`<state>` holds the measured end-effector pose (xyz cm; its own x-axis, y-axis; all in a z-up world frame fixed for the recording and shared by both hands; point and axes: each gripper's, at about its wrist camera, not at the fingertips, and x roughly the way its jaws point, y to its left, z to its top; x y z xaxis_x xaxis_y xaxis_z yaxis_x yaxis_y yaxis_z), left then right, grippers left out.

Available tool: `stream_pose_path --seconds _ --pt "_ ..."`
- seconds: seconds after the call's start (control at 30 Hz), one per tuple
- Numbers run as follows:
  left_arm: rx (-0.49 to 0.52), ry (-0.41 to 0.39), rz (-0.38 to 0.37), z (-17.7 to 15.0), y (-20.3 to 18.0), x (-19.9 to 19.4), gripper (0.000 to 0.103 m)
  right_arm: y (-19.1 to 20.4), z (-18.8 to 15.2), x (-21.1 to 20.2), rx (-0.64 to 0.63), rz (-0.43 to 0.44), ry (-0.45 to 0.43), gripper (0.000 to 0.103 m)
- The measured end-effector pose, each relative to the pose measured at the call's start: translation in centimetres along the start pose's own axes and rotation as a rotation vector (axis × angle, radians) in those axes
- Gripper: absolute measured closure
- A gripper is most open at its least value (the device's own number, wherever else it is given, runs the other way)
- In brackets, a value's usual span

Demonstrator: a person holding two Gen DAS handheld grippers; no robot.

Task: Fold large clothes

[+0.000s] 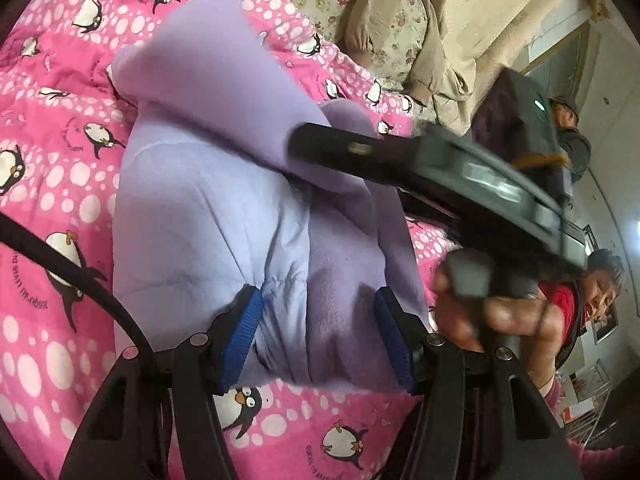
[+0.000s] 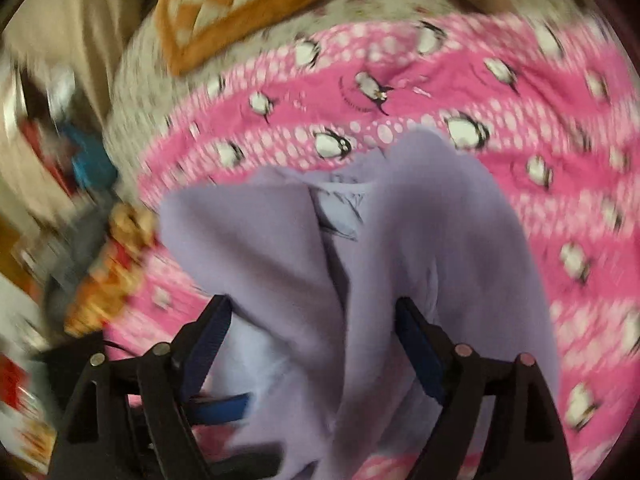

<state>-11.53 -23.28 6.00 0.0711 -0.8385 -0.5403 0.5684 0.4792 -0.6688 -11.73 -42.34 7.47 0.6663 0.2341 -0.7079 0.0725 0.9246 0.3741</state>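
Clamping the lilac garment's [image 1: 208, 208] near edge, left tongs [image 1: 316, 336]; right tongs [image 2: 316, 344] wide above it.

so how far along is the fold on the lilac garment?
Done: the lilac garment lies gathered into a narrow bundle on the pink penguin quilt, side flaps turned in over the middle. In hand: the left gripper is shut on the bundle's near end; the right gripper stands open over the fleece, gripping nothing. Left: likely a final lengthwise fold and some smoothing, since the flaps sit loose and puffy.

Lilac garment [image 1: 208, 208], pink penguin-print quilt [image 1: 60, 184]
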Motion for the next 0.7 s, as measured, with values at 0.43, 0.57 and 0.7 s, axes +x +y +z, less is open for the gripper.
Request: stream_pose_path --seconds 0.43,0.57,0.7 --pt "0.036 0.015 0.051 0.4 -0.7 0.5 0.075 -1.0 1.6 -0.7 0.017 0.024 -0.065 0.019" --pt "0.026 0.013 0.046 0.4 -0.7 0.4 0.075 1.2 1.2 0.0 -0.107 0.022 -0.043 0.017" --pt "0.023 0.009 0.072 0.5 -0.7 -0.3 0.075 3.1 1.0 2.1 -0.233 -0.126 -0.035 0.061"
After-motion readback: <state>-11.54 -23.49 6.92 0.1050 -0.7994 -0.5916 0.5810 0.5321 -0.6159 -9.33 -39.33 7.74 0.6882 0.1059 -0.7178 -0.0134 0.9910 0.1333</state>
